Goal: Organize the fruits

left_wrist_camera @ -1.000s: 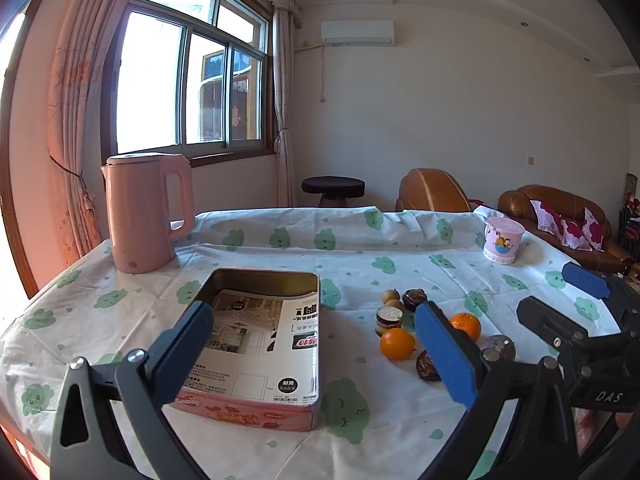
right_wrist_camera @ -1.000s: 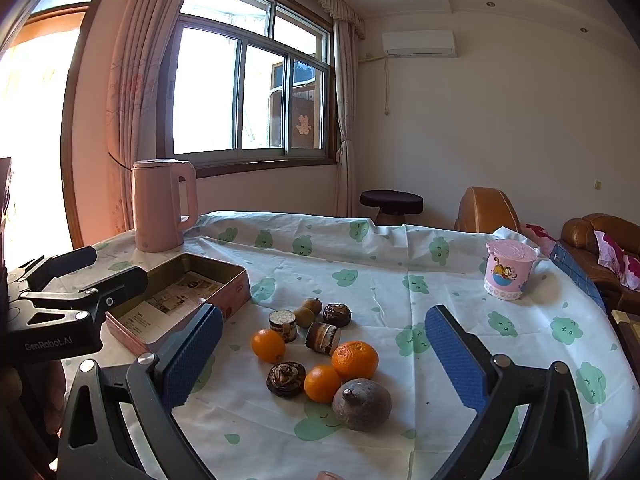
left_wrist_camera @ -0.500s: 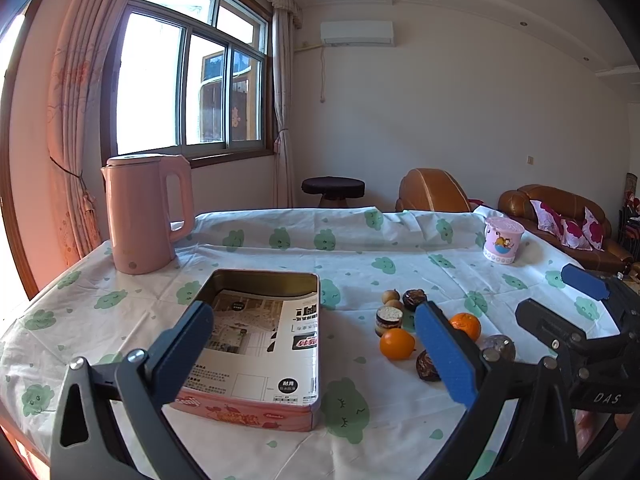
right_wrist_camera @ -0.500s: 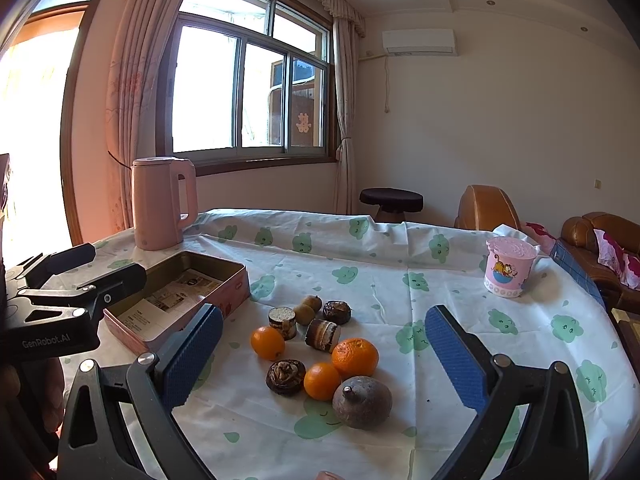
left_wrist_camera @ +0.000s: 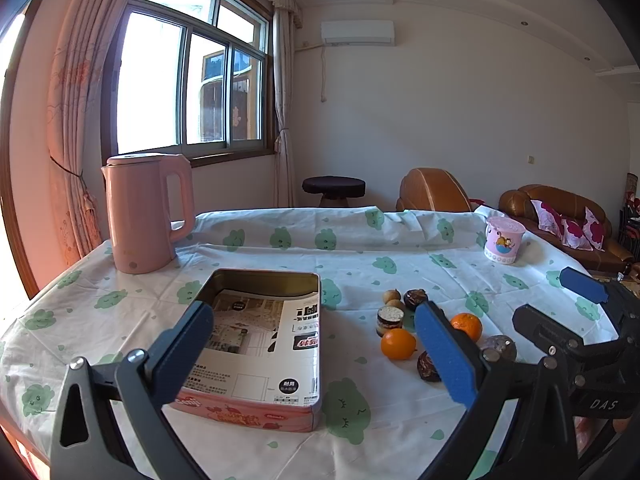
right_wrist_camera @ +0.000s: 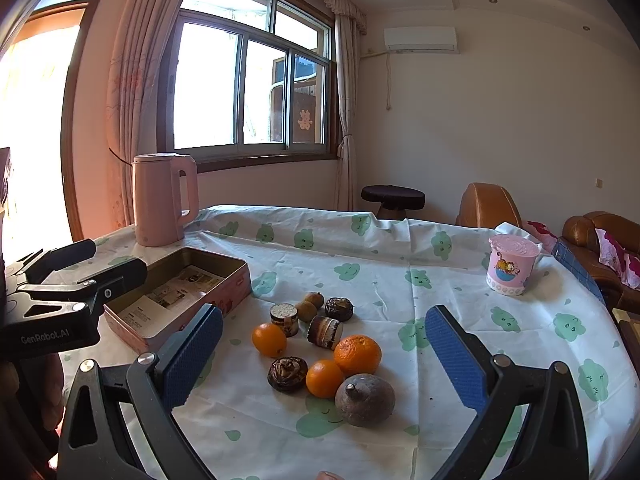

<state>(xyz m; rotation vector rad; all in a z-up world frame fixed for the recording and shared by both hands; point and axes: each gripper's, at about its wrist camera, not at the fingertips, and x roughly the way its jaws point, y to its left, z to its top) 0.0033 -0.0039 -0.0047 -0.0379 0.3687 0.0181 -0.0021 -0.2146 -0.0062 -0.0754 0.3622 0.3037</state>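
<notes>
A cluster of fruit lies on the tablecloth: three oranges [right_wrist_camera: 269,339], a large dark round fruit [right_wrist_camera: 365,399], small brown fruits [right_wrist_camera: 313,300] and dark cake-like pieces [right_wrist_camera: 287,374]. An open pink tin box [left_wrist_camera: 264,340] lined with printed paper sits left of the cluster; it also shows in the right wrist view [right_wrist_camera: 180,292]. My left gripper [left_wrist_camera: 316,356] is open and empty above the box's near end. My right gripper [right_wrist_camera: 324,356] is open and empty, just short of the fruit. In the left wrist view one orange [left_wrist_camera: 398,344] shows beside my right finger.
A pink kettle [left_wrist_camera: 146,212] stands at the table's far left. A pink cartoon cup [right_wrist_camera: 512,264] stands at the far right. A stool [right_wrist_camera: 392,198] and brown sofas [left_wrist_camera: 560,216] lie beyond the table.
</notes>
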